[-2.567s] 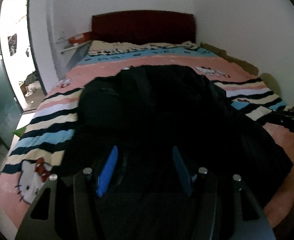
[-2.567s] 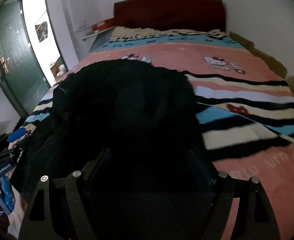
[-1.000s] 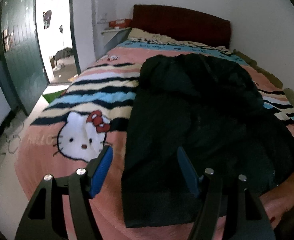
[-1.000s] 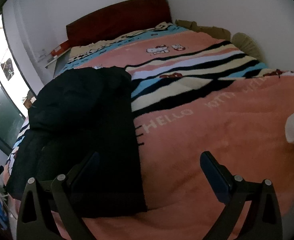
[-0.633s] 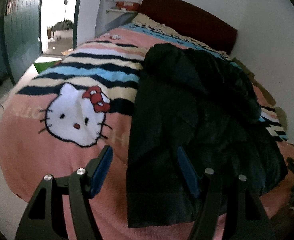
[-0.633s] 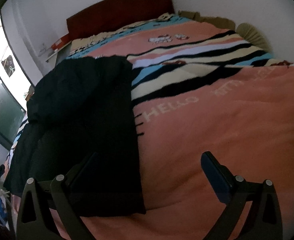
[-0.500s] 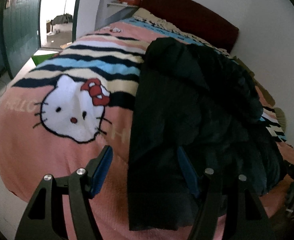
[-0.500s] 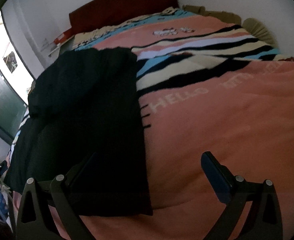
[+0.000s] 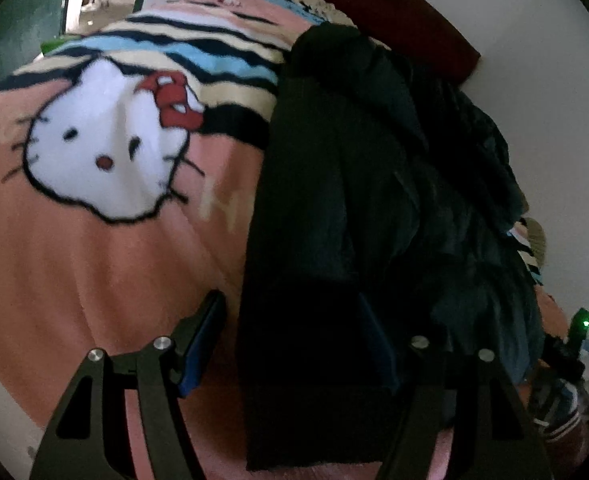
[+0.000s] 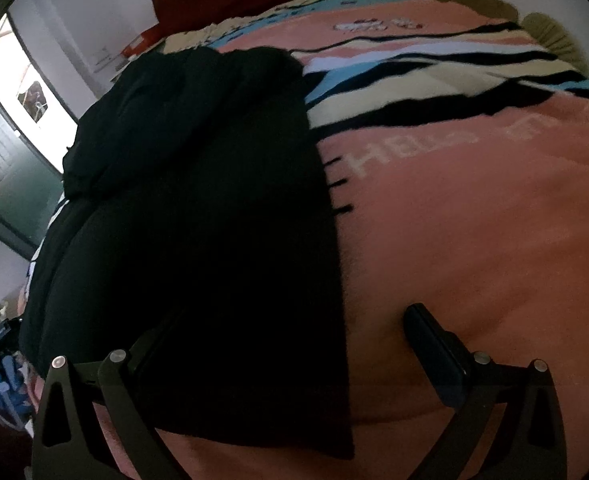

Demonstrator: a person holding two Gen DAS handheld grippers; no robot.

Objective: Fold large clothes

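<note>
A large black garment point(image 9: 366, 200) lies lengthwise on the bed, its near hem at the foot end. My left gripper point(image 9: 290, 344) hovers open over the garment's left near corner, one finger above the pink blanket and the other above the dark cloth. In the right wrist view the same black garment point(image 10: 214, 208) fills the left half. My right gripper point(image 10: 290, 344) stands open and straddles its right edge near the hem, with the right finger over bare blanket. Neither gripper's pads press on the cloth.
The bed carries a pink blanket point(image 9: 74, 264) with a white cat face point(image 9: 106, 148) and stripes. A dark red headboard point(image 9: 394, 20) and white wall lie beyond. A green door point(image 10: 2, 184) and bright doorway stand left. Shoes and clutter point(image 9: 566, 392) sit on the floor.
Both grippers have sunk toward the foot of the bed and tilted further down, so the garment's near corners now look larger. Both stay open as before.
</note>
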